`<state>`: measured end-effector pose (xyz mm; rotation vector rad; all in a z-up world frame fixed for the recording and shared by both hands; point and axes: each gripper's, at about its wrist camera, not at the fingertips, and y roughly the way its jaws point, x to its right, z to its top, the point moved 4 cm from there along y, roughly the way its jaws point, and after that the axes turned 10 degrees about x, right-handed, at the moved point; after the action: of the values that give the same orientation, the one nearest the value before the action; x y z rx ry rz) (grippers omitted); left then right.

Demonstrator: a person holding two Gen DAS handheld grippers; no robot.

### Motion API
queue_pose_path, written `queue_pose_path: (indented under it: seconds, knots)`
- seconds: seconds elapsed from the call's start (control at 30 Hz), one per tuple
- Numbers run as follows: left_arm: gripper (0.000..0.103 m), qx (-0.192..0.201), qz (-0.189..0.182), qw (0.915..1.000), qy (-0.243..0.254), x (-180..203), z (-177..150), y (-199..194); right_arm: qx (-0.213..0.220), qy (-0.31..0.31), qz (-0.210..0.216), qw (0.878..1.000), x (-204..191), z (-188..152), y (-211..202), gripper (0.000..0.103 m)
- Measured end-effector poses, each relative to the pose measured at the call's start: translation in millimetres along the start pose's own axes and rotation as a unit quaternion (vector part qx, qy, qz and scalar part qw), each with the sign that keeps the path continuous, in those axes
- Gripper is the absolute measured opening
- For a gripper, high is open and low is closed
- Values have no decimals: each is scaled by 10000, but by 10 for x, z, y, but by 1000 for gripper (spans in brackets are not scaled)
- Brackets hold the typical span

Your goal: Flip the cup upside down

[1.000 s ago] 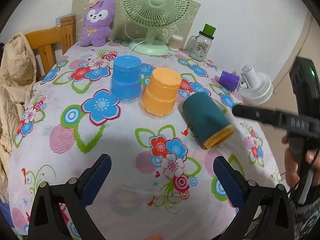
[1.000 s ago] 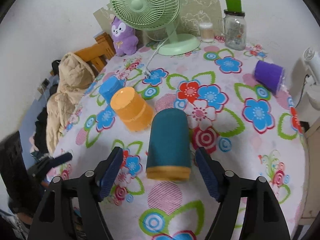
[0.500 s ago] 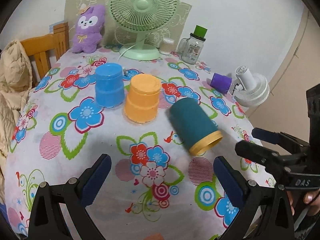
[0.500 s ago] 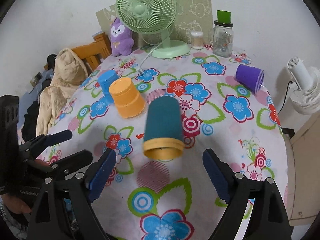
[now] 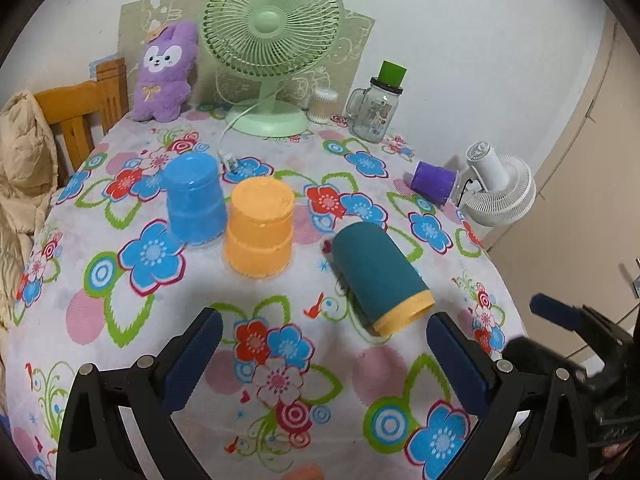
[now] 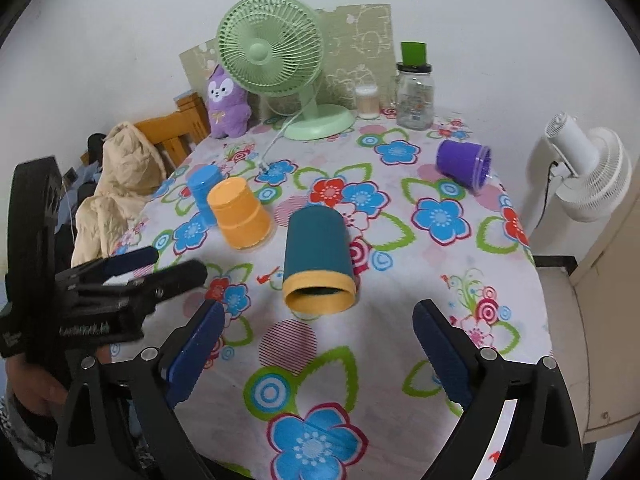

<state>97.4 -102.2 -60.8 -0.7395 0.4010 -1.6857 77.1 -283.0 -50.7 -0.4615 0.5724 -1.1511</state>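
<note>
Your left gripper [image 5: 320, 354] has its jaws wide apart, holding nothing. The teal cup [image 6: 317, 254] lies on its side, straight ahead of your right gripper [image 6: 320, 356], whose jaws are apart too, ready to grab.

Teal cup [image 6: 318, 246] lies on its side on the floral tabletop [image 6: 420, 280], yellow rim toward camera. Right tool [image 6: 316, 356] spread wide, empty, just short of it. Orange cup [image 6: 239, 216] and blue cup [image 6: 204, 190] upside down; purple cup [image 6: 464, 164] on its side.
</note>
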Motion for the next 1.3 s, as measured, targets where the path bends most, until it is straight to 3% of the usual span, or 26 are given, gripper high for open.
queue_pose_path:
  seconds: [0.23, 0.37, 0.47, 0.8, 1.1, 1.3]
  knots:
    - [103, -68, -67, 9998, -160, 151, 227, 274, -49, 137, -126, 9998, 219, -116, -66, 97]
    - [103, 15, 305, 9994, 147, 262, 332, 507, -70, 267, -137, 9995, 340, -187, -82, 97]
    - [103, -343, 273, 9990, -113, 256, 325, 755, -100, 327, -154, 9993, 406, -241, -82, 97]
    - [103, -909, 221, 9940, -559, 346, 266, 1298, -147, 241, 73, 9996, 423, -293, -52, 97]
    - [102, -1211, 636, 9881, -702, 261, 149, 1541, -153, 287, 213, 9992, 466, -322, -48, 97]
    - [76, -1354, 584, 9866, -704, 277, 102, 1638, -151, 371, 209, 9990, 528, -350, -68, 97]
